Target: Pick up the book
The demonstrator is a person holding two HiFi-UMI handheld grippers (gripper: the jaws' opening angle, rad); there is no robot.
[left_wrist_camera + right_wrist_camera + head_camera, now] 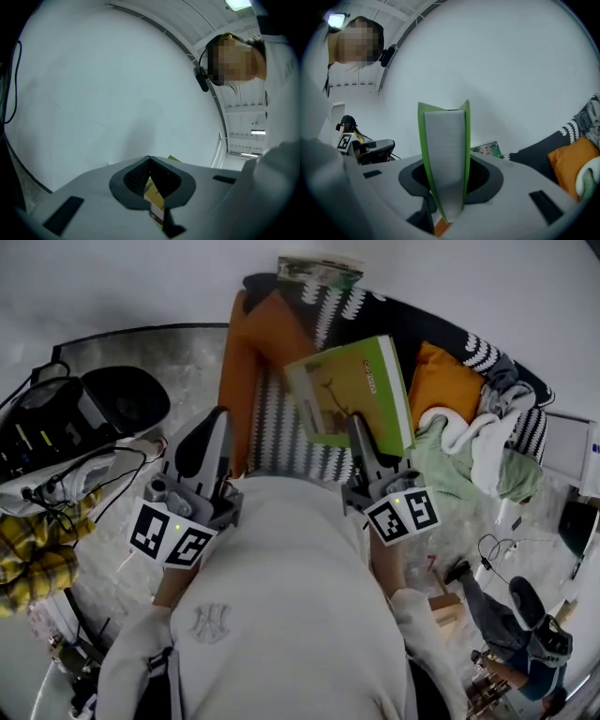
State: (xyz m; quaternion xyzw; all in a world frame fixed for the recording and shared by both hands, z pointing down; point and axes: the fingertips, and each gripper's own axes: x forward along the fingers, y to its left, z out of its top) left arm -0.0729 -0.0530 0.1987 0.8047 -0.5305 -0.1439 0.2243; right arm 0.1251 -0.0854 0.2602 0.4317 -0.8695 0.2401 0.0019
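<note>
A green-covered book (352, 390) is lifted above the striped sofa (281, 427), tilted, its cover facing up. My right gripper (361, 432) is shut on its near edge. In the right gripper view the book (445, 150) stands edge-on between the jaws, white pages between two green covers, and the right gripper (449, 168) clamps it from both sides. My left gripper (217, 423) hangs to the left of the book, apart from it, over the sofa's orange cushion (246, 362). In its own view the left gripper (150, 161) has its tips together with nothing in them.
A second book (319, 270) leans on the wall behind the sofa. Another orange cushion (441, 381) and green and white clothes (469, 456) lie at the sofa's right end. Black gear with cables (56, 427) and yellow plaid cloth (33, 549) sit at the left. A seated person (516, 624) is at the lower right.
</note>
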